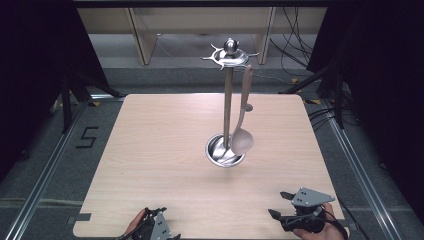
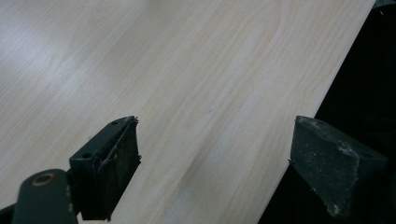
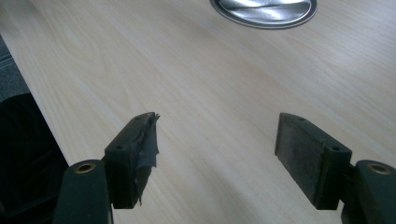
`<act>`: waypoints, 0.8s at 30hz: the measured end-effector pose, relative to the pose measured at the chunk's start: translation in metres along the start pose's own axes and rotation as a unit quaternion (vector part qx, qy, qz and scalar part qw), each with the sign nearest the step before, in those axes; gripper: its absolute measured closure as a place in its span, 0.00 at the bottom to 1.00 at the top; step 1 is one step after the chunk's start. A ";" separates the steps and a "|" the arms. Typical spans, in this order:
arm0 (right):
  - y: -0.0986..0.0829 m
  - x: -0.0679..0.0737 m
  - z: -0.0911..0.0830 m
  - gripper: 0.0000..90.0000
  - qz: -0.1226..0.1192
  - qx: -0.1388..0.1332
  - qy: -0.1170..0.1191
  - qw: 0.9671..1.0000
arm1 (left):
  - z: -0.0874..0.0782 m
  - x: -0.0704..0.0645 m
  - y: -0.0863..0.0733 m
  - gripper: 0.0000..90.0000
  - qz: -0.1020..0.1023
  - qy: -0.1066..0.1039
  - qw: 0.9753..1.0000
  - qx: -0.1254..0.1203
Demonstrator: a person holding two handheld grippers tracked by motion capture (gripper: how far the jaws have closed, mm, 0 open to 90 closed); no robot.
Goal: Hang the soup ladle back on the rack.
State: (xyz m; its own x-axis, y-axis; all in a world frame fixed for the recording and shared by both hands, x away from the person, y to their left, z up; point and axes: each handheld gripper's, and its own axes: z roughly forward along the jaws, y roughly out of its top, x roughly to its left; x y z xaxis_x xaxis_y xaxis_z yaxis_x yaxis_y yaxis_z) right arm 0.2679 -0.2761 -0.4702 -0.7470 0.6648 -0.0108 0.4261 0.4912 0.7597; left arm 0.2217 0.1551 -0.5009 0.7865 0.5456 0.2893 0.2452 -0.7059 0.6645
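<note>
A steel utensil stand point(image 1: 228, 100) rises near the middle of the pale wooden surface point(image 1: 150, 165), a little toward its far half. Its upright post ends in a round dish base point(image 1: 220, 152) below and a hooked crown with a ball knob point(image 1: 230, 50) on top. A brownish ladle point(image 1: 243, 120) hangs from one hook on the stand's right side, handle up, its bowl hanging just over the right edge of the base; whether bowl and base touch cannot be told.

At the near edge of the surface, well apart from the stand, the left tongs point(image 1: 159, 214) sit at the bottom left, held in a hand point(image 1: 136, 222). In the left gripper view the left tongs point(image 2: 215, 158) are released, jaws spread wide with bare wood between them and the surface's edge running under the right-hand jaw.

The right tongs point(image 1: 281, 204) sit at the bottom right, pointing left and slightly forward, held by the right hand point(image 1: 325, 231). In the right gripper view the right tongs point(image 3: 215, 149) are likewise released, empty, low over the wood, with the rim of the base point(image 3: 264, 11) at the top.
</note>
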 end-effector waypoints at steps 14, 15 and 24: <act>-0.020 0.008 -0.001 0.30 -0.003 0.027 -0.027 0.999 | 0.000 0.000 0.000 0.16 0.004 0.000 1.000 0.004; -0.020 0.008 -0.001 0.30 -0.003 0.027 -0.027 0.999 | 0.000 0.000 0.000 0.16 0.004 0.000 1.000 0.004; -0.024 0.009 0.000 0.29 -0.018 0.032 -0.038 0.999 | 0.001 0.000 0.000 0.16 0.004 -0.003 1.000 0.004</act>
State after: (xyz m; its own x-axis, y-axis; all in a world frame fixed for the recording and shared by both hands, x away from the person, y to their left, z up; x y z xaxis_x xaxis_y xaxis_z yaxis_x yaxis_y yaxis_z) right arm 0.2509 -0.2813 -0.4887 -0.7220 0.6861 -0.0891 0.4328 0.5483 0.7155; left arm 0.2218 0.1545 -0.5016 0.7915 0.5379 0.2903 0.2445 -0.7139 0.6562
